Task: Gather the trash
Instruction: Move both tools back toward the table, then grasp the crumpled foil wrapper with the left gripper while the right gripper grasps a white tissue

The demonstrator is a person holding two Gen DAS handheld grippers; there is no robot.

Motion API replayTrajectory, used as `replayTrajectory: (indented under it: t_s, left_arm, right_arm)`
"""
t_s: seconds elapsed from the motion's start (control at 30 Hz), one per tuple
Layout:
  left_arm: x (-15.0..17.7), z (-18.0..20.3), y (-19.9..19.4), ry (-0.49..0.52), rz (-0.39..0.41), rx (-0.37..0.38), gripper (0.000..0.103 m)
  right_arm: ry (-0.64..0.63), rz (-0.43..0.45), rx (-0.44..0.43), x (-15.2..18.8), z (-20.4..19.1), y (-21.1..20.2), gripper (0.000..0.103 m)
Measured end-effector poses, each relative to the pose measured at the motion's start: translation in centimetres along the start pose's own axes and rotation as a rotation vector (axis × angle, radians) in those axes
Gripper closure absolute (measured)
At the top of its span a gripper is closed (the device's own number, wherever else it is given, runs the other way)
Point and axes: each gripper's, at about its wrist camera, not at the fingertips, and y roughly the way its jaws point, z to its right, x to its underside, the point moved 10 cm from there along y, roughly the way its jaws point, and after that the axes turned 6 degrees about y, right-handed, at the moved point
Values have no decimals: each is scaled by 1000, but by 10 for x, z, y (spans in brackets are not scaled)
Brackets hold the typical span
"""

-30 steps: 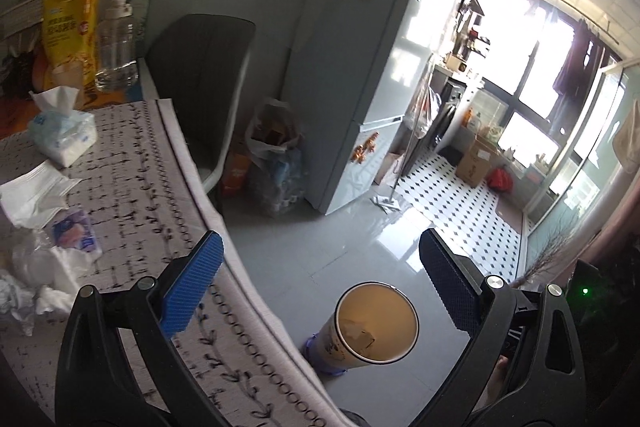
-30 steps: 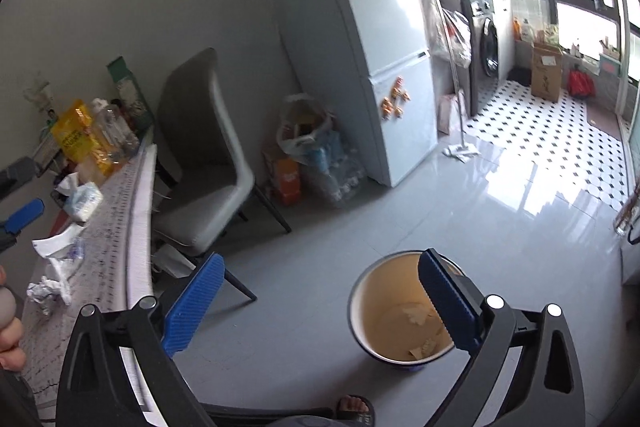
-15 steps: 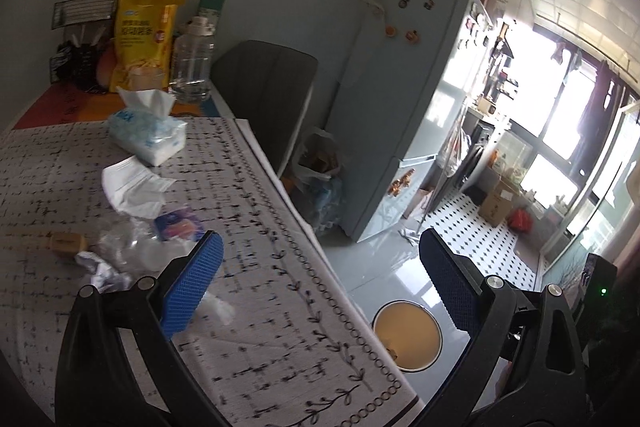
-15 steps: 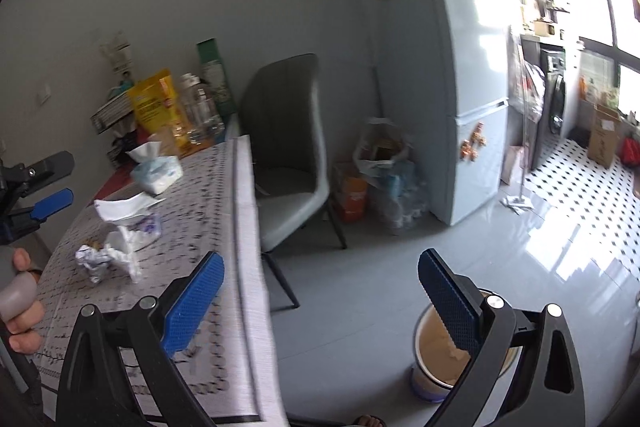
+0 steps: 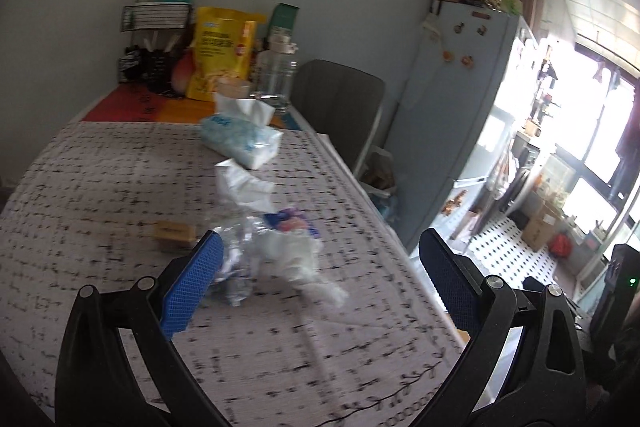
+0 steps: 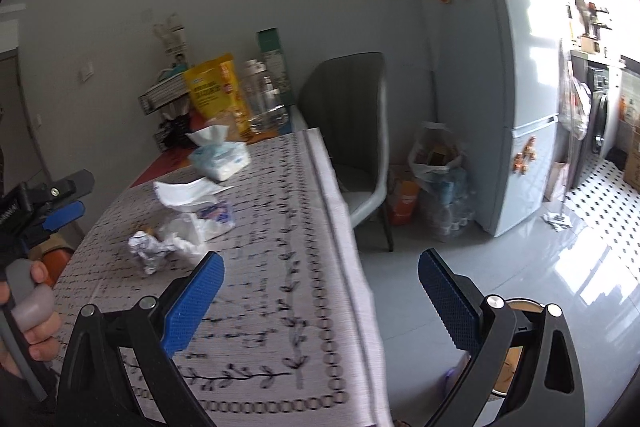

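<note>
A heap of trash lies on the patterned tablecloth point(image 5: 100, 187): crumpled clear plastic point(image 5: 280, 251), a white tissue point(image 5: 240, 183), a blue-pink wrapper point(image 5: 290, 221) and a small brown piece point(image 5: 174, 231). My left gripper point(image 5: 320, 283) is open and empty, hovering just in front of the heap. My right gripper point(image 6: 320, 299) is open and empty over the table's right edge; the heap point(image 6: 176, 231) is ahead to its left. The yellow trash bin point(image 6: 512, 347) stands on the floor behind the right finger.
A tissue pack point(image 5: 240, 139), a yellow snack bag point(image 5: 220, 55) and a water jug point(image 5: 276, 75) stand at the table's far end. A grey chair point(image 6: 352, 123) stands beside the table. A fridge point(image 6: 512, 87) and bags point(image 6: 436, 167) are beyond it.
Both grippers have swung away from the floor bin up to the table. The left gripper has come close to the trash heap. Both stayed open and empty.
</note>
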Motion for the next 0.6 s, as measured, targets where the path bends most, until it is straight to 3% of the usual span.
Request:
replayTrajectory:
  t_s: [0.1,0.47,0.6]
  left_arm:
    - [4,-17,-4,-34,-8,13,6]
    - [34,-92,-5,-164,-48,-75,6]
    - [42,-107,11,-188,-91,-68,15]
  right_arm:
    - [-21,-12,-37,3,-17,2,8]
    - [-101,-92,-120,24,-57,11,8]
    - [-93,-105,-101,29,-58,15,8]
